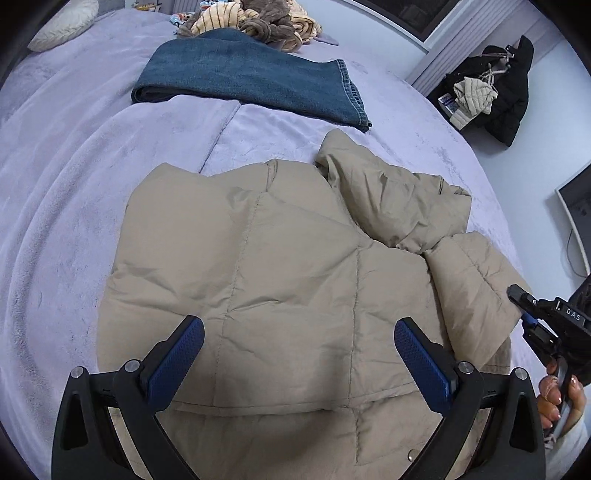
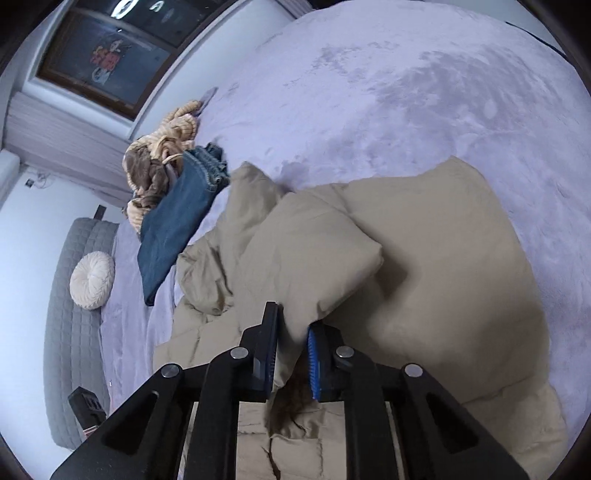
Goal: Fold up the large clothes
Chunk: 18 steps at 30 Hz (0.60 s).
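Garment: a beige puffer jacket (image 1: pixel 280 280) is lying spread on the lavender bed cover (image 1: pixel 74 206), filling the lower centre of the left wrist view; one sleeve (image 1: pixel 391 199) is lying folded across it at centre right.
Left gripper (image 1: pixel 299 354): hovering over the jacket at lower centre, jaws standing wide apart, nothing between the blue pads.
Right gripper (image 2: pixel 291 354): jaws drawn close together and pinching a fold of the jacket's fabric (image 2: pixel 295 295) at lower centre of the right wrist view; a person's hand (image 1: pixel 557 398) is gripping its handle at the lower right edge of the left view.
Step in hand: judged to be a sleeve or side fold, with the right tongs carrying the fabric.
Next move: probably calling for laying the held panel flat across the body, then releasing.
Other items: folded jeans (image 1: pixel 251 74) and a heap of striped clothes (image 1: pixel 251 18) are sitting at the upper centre, apart from the jacket.
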Motion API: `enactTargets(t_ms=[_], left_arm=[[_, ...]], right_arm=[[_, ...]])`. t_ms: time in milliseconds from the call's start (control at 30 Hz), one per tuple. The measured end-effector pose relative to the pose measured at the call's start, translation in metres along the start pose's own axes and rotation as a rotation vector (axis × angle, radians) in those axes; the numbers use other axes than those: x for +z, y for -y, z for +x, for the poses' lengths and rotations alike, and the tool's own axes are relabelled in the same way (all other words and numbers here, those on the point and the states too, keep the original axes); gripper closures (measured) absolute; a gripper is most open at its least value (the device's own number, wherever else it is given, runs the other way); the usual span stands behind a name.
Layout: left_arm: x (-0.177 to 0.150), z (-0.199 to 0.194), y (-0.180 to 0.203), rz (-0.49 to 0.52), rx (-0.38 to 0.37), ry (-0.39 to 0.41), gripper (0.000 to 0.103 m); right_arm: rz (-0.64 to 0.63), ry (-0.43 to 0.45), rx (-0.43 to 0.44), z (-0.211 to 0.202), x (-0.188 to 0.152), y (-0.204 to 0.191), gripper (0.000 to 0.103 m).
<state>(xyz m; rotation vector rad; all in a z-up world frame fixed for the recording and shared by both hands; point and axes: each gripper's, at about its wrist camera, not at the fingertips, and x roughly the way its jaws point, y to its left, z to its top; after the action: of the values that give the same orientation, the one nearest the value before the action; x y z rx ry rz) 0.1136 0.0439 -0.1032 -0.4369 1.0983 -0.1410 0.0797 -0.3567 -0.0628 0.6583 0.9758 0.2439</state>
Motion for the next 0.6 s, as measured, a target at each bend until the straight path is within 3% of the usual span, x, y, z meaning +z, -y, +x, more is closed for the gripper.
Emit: enactTargets(t_ms=[167, 233, 300, 333, 467, 600], left_arm=[[0.004, -0.012, -0.022, -0.107, -0.175, 0.002, 0.000], [0.006, -0.013, -0.025, -0.125, -0.235, -0.008, 0.000], [0.007, -0.010, -0.024, -0.130, -0.284, -0.026, 0.000], [0.007, -0.009, -0.023, -0.131, -0.309, -0.037, 0.000], [0.007, -0.001, -0.015, -0.131, -0.369, -0.065, 0.000], [0.009, 0.016, -0.007, -0.153, -0.424, -0.108, 0.000]], right_arm=[[-0.307, -0.104, 0.045, 0.033, -0.029, -0.086, 0.088], [-0.405, -0.172, 0.025, 0.053, -0.049, -0.112, 0.082], [-0.462, -0.254, -0.005, 0.071, -0.069, -0.126, 0.032], [-0.468, -0.266, -0.005, 0.072, -0.074, -0.128, 0.028], [-0.425, -0.303, 0.032, 0.055, -0.086, -0.110, 0.028], [-0.312, -0.303, -0.015, 0.017, -0.084, -0.047, 0.028]])
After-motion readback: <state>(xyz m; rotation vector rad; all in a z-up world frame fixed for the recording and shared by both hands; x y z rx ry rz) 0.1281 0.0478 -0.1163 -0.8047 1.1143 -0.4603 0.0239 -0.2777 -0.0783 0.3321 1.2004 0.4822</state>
